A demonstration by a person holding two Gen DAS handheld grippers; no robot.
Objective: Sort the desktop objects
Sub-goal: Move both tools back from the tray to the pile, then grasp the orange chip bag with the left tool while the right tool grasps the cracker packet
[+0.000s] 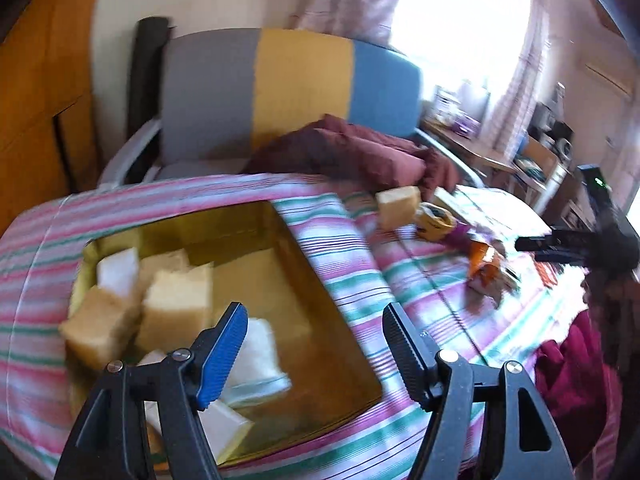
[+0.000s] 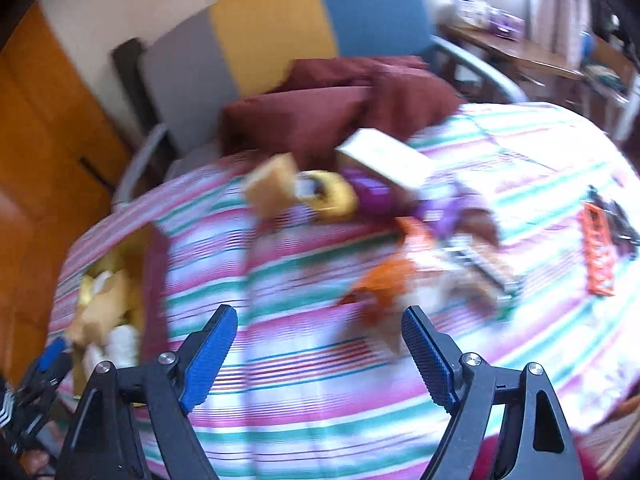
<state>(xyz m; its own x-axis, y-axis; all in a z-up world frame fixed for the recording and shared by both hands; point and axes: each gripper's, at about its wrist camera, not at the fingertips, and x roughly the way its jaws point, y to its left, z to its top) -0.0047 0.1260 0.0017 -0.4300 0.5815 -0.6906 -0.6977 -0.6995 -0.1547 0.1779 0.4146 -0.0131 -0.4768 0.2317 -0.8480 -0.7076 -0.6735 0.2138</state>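
Loose items lie ahead of the right hand-held gripper on the striped table.

Both tools are spread and empty. The sponge block and yellow tape roll sit near the table's far edge, nearer the right hand; the left hand-held gripper hangs over the tin tray of sponges at the left edge.

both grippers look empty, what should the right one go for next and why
Probably move the right gripper, open and empty, toward the tan sponge block lying loose on the striped cloth; similar blocks already sit in the yellow box.
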